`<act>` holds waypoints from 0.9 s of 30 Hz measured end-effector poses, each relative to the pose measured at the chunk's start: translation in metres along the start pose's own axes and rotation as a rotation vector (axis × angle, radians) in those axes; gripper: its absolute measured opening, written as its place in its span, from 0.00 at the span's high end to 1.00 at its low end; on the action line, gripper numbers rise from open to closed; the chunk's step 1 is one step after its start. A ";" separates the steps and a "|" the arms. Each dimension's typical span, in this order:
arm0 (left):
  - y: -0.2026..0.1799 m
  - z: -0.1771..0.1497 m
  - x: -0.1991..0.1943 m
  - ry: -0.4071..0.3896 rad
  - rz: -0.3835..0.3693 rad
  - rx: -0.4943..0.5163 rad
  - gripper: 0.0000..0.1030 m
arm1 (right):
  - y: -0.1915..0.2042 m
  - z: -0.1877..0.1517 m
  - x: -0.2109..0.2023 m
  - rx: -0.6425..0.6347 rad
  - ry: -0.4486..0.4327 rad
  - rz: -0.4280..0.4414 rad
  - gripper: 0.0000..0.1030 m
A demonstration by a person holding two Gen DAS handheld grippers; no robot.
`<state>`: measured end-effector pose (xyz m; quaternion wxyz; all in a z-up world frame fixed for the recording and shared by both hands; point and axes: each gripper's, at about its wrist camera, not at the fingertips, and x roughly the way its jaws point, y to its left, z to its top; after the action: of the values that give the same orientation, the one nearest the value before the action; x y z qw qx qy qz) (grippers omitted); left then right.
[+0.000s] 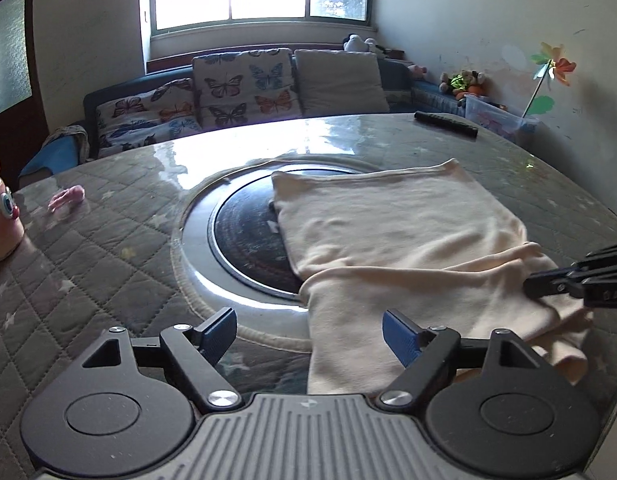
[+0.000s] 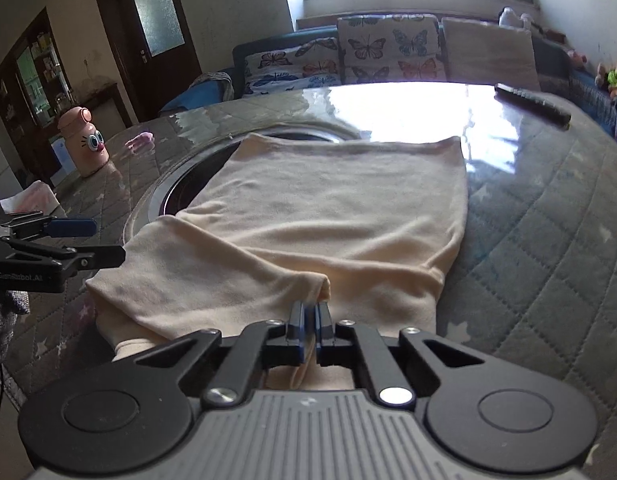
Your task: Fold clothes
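A cream garment (image 1: 396,232) lies flat on the quilted table (image 1: 108,240), its far left part covering the round dark inset (image 1: 244,236). My left gripper (image 1: 308,330) is open just before the garment's near left edge; the right blue pad (image 1: 400,336) hovers over cloth and nothing is pinched. In the right wrist view, my right gripper (image 2: 310,312) is shut on a raised fold of the garment (image 2: 328,208) at its near edge. The same gripper enters the left wrist view from the right (image 1: 544,282). The left gripper (image 2: 108,240) shows at the left, open beside the garment's corner.
A pink cartoon-faced bottle (image 2: 84,144) stands at the table's left, with a small pink object (image 1: 66,198) near it. A black remote (image 1: 446,124) lies at the far right edge. Behind the table is a sofa with butterfly cushions (image 1: 244,88).
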<state>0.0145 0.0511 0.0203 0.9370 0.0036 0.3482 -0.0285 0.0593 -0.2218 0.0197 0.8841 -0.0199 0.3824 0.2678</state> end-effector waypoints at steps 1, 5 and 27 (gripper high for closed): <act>0.001 -0.001 0.001 0.002 0.002 0.000 0.20 | 0.002 0.003 -0.004 -0.010 -0.011 -0.007 0.97; 0.004 -0.003 0.007 0.014 0.006 0.001 0.20 | 0.005 0.011 -0.017 -0.037 -0.052 -0.056 0.97; 0.004 0.017 0.048 0.062 0.076 0.030 0.18 | -0.012 0.003 0.006 -0.060 0.020 -0.145 0.92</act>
<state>0.0619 0.0518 0.0023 0.9259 0.0320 0.3764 0.0018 0.0704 -0.2287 0.0160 0.8964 -0.0767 0.3805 0.2141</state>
